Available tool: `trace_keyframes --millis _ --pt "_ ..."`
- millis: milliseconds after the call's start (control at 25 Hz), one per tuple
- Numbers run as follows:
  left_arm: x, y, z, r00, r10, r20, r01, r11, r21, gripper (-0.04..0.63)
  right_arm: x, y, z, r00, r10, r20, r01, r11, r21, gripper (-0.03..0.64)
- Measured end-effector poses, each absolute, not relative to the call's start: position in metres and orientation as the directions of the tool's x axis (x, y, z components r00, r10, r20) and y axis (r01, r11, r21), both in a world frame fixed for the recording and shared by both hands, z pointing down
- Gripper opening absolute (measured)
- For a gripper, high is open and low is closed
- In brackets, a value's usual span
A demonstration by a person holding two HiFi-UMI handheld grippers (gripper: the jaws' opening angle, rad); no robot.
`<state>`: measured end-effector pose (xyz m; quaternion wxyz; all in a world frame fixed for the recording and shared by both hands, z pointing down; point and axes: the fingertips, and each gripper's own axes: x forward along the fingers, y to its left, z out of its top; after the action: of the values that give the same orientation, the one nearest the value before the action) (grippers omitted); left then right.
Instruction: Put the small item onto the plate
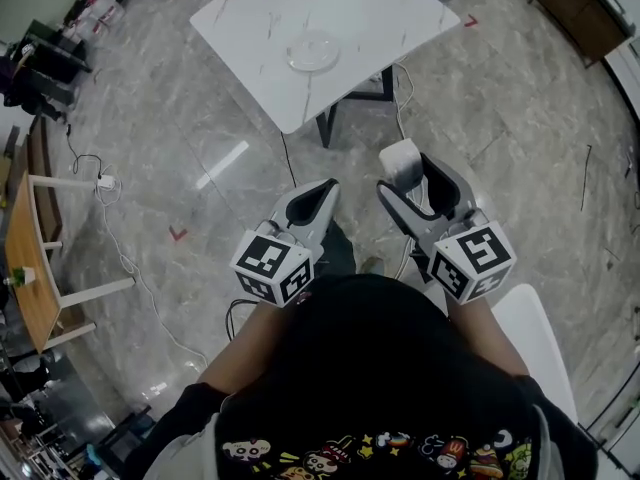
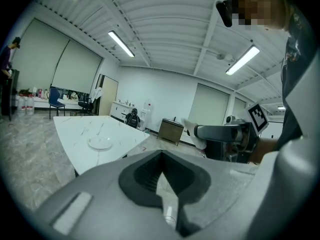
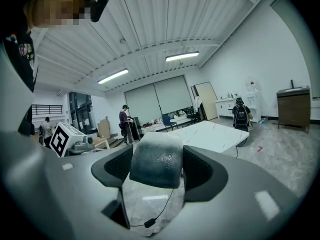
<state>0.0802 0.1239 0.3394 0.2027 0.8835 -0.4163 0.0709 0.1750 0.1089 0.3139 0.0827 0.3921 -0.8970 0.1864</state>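
A clear round plate (image 1: 313, 50) lies on the white marble table (image 1: 260, 18) ahead of me, out of reach of both grippers. The left gripper view also shows the plate (image 2: 100, 142). My right gripper (image 1: 408, 181) is shut on the small item (image 1: 401, 158), a pale, soft, rounded block held over the floor short of the table. In the right gripper view the small item (image 3: 156, 159) fills the gap between the jaws. My left gripper (image 1: 322, 194) hangs beside it, shut, with nothing between its jaws.
The table stands on a dark metal leg (image 1: 327, 126). Cables (image 1: 110, 238) trail across the grey stone floor. A wooden table (image 1: 25, 258) stands at the left, a white chair (image 1: 535, 338) at my right, and a brown cabinet (image 1: 580, 8) far right. A person (image 3: 123, 121) stands far off.
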Motion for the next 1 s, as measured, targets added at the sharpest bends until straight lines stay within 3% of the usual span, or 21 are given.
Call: trace_keyframes --millis 1000 --pt "-0.020 -0.029 0.349 0.732 -0.612 0.300 -0.681 -0.636 0.364 0.000 0.068 -0.034 0.318 -0.599 -0.713 0.365 -0.801 0.537 -0.265 0.336"
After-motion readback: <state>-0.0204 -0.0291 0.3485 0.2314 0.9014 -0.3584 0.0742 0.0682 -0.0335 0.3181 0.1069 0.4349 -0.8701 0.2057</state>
